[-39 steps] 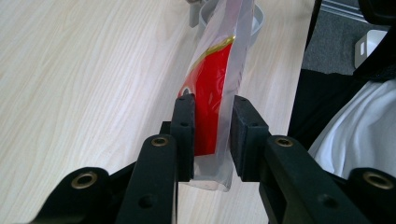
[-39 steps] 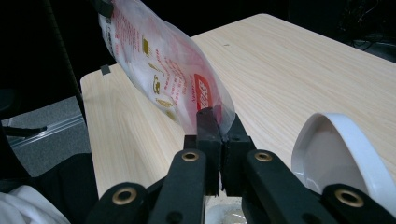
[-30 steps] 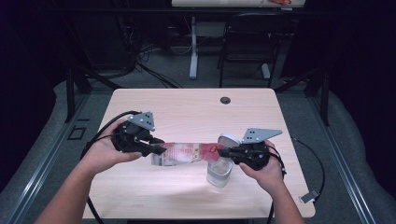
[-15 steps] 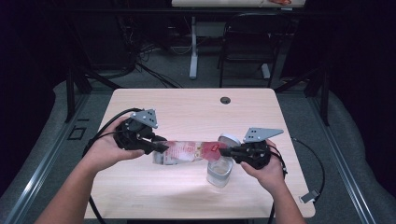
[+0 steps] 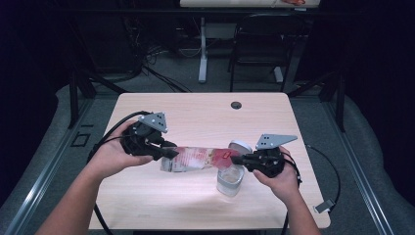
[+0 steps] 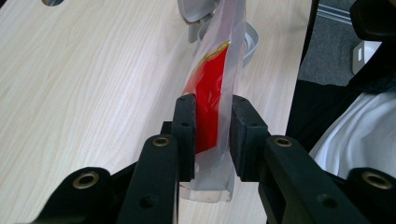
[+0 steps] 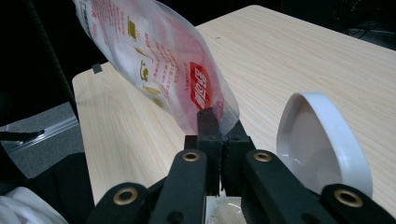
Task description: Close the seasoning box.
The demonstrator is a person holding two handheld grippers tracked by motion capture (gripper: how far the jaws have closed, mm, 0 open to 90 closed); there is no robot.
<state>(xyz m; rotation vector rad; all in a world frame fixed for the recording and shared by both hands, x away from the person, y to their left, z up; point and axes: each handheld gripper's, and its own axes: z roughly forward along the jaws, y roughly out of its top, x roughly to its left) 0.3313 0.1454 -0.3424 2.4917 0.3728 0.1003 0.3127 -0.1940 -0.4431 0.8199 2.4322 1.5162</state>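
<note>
**A plastic pouch held at both ends over an open jar**

High view: a light wooden table [image 5: 195, 110] with 2 hands coming in from the near edge; the left gripper [image 5: 166, 151] sits at the left of the table and the right gripper [image 5: 240, 159] at the right, each pointing inward; between them a clear plastic pouch [image 5: 195, 157] with red print is stretched roughly level above the tabletop, its left end at the left gripper and its right end at the right gripper; a clear jar [image 5: 230, 178] stands on the table just below the pouch's right end, near the right hand; a white lid [image 5: 241, 146] lies just beyond the jar, on the far side of the right gripper; a small dark round hole [image 5: 236, 105] marks the far part of the table.

Left gripper view: the 2 black jaws stand a moderate way apart, their pads [image 6: 186, 135] pressed on either side of the pouch's sealed end; the pouch runs away from the camera toward the jar and lid at the top.

Right gripper view: the jaws are closed almost fully together, pinching the thin edge of the pouch; the printed pouch rises up and to the left from the grip; the white lid lies on the table at the right, hollow side showing; the jar's open top is partly visible below the jaws.
</note>
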